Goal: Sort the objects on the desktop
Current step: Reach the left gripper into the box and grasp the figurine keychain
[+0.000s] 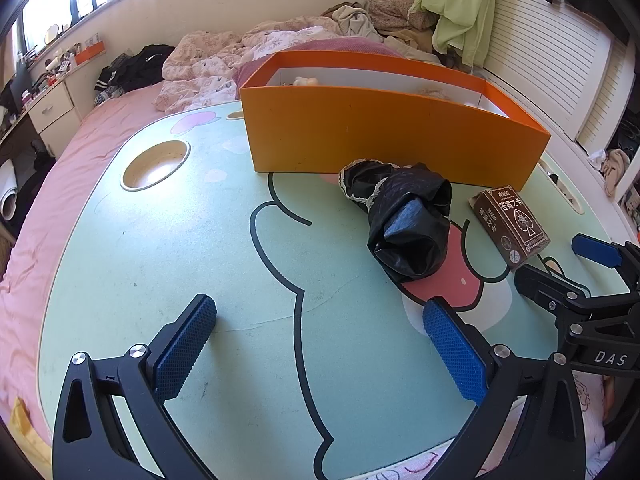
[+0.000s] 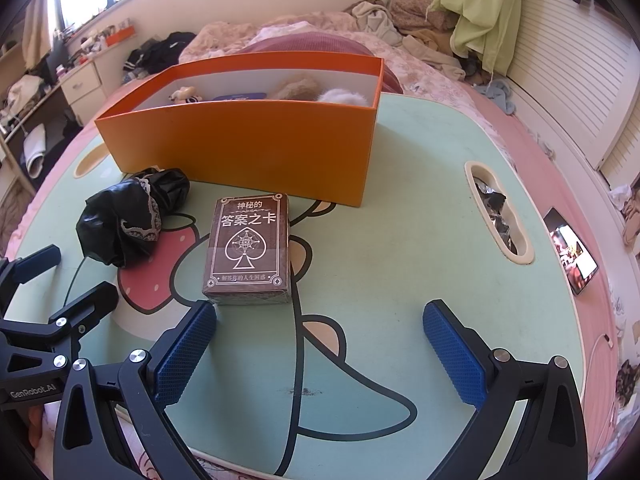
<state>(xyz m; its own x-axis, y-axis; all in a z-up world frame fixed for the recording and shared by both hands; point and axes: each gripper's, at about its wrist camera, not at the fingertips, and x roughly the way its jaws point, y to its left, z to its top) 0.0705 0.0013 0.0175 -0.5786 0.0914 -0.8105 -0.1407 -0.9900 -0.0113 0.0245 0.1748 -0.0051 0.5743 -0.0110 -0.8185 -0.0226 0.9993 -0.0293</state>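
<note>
Hovering wide-spread: right hand-held gripper (image 2: pixel 320 336), card box (image 2: pixel 249 249).

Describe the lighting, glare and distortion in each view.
Left wrist: daylight from the blown-out window glares in the table's cup hole; fisheye bows the orange box. Right wrist: even light, the card box sharp, the box rim curved, corners vignetted black.

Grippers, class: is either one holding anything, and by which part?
Nothing is held. The left gripper and right gripper are both open and empty above the table.
</note>
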